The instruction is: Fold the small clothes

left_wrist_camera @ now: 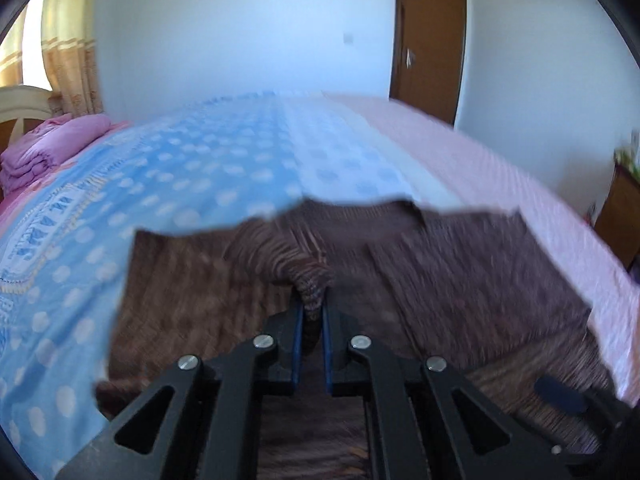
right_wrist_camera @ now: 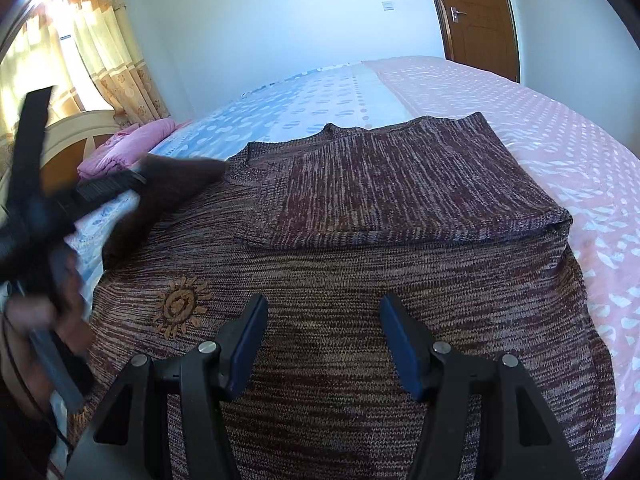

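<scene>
A: Near: right gripper [right_wrist_camera: 322, 342], jaws apart, nothing between them, hovering over the brown marled knit sweater [right_wrist_camera: 340, 280] lying flat on the dotted blue-and-pink bedspread [right_wrist_camera: 560, 152].

B: Left gripper [left_wrist_camera: 311, 320]?

A: Clenched on the sweater's left sleeve [left_wrist_camera: 310, 280], lifted, likely for folding inward. Far right sleeve already lies folded across.

The room is bright with daylight from the curtains [right_wrist_camera: 100, 52] on the left. The left wrist picture is smeared with blur. In the right wrist picture only the left tongs [right_wrist_camera: 132, 178] look blurry. Edges bend and go dark.
</scene>
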Motion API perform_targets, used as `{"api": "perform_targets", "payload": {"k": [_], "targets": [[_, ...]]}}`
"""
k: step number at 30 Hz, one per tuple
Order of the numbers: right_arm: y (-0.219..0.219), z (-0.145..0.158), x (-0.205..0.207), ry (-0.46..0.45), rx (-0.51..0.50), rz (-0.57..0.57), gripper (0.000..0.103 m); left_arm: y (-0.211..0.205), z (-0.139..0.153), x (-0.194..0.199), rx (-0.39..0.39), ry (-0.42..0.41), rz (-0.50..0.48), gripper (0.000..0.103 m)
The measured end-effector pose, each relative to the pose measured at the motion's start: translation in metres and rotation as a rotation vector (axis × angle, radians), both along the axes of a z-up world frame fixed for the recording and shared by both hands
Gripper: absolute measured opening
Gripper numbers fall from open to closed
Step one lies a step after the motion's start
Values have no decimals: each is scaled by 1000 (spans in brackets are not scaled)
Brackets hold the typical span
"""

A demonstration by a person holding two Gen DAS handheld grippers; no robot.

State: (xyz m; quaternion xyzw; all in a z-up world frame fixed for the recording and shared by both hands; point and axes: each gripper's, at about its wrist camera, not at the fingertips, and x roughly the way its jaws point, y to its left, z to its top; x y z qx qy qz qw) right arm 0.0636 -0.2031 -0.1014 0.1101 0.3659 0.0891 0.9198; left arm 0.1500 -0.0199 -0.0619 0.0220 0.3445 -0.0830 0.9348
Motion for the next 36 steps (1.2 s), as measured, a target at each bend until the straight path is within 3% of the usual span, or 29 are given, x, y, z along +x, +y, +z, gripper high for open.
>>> {"api": "perform_targets", "payload": {"k": [2, 4, 6, 7, 11, 15, 19, 23, 27, 33, 34, 35, 36], "targets": [[0, 0, 0, 1, 4, 0, 60, -11, -5, -6, 34, 31, -37, 13], [0, 0, 0, 1, 4, -1, 60, -11, 4, -18, 6, 4, -82, 25], [0, 0, 0, 2, 0, -1, 60, -6, 12, -33, -12, 9, -106, 77], [0, 0, 0, 2, -1, -1, 60, -2, 14, -39, -21, 5, -108, 83], [-2, 0, 1, 0, 9, -2, 60, 30, 14, -63, -86, 20, -78, 83], [1, 4, 2, 14, -11, -12, 60, 84, -2, -53, -126, 58, 75, 82], [1, 25, 8, 12, 131, 14, 60, 140, -18, -38, -174, 106, 270, 83], [23, 58, 33, -36, 147, 56, 60, 156, -43, -34, -220, 173, 325, 83], [71, 69, 74, -47, 38, 141, 60, 141, -44, -29, -152, 171, 320, 89], [131, 40, 130, 54, -176, 218, 59, 144, -46, -28, -151, 165, 331, 91], [131, 35, 133, 76, -190, 214, 29, 149, -44, -30, -161, 165, 333, 91], [126, 31, 134, 97, -167, 214, 10, 151, -43, -32, -172, 163, 336, 91], [117, 31, 132, 97, -128, 195, 10, 153, -43, -33, -181, 160, 338, 91]]}}
